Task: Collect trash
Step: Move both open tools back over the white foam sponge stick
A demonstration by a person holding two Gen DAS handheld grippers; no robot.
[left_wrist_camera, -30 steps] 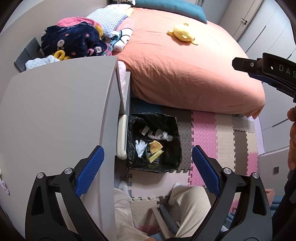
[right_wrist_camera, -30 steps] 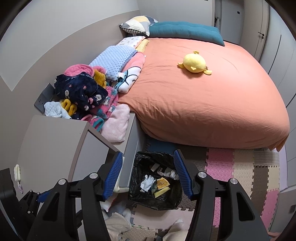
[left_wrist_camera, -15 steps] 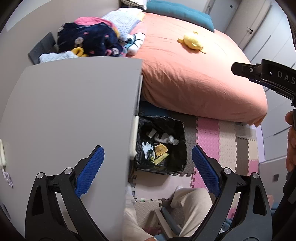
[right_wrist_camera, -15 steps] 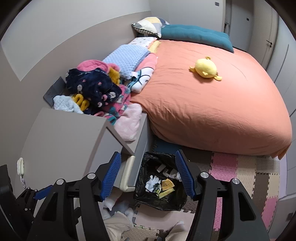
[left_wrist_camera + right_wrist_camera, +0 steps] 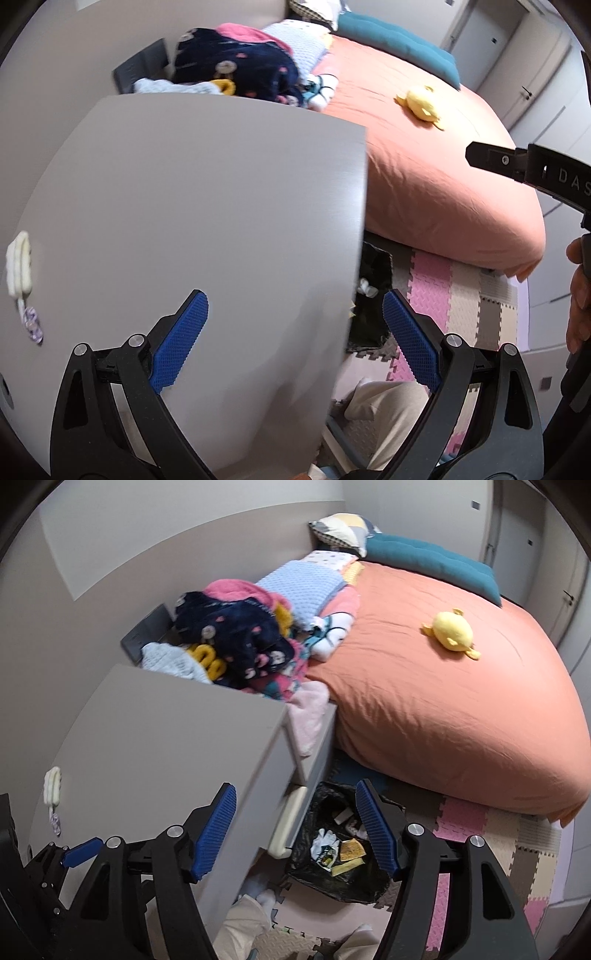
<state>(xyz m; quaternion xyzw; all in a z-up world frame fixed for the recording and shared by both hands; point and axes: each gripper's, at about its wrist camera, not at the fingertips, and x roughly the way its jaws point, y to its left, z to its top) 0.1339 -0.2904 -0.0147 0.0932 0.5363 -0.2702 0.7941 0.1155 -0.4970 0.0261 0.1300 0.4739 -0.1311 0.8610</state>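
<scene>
Beside the smooth grey cabinet (image 5: pixel 159 738), a crinkled black bin bag (image 5: pixel 343 871).

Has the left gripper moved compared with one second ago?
Yes. The left gripper has shifted left over the desk; the bin is now mostly hidden.

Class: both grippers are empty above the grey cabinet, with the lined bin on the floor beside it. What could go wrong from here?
1. The small white item lies near the cabinet top's far edge; a clumsy pinch by the left gripper might knock it off.
2. The right gripper, jaws opening and empty, may clip the open drawer above the bin.
</scene>
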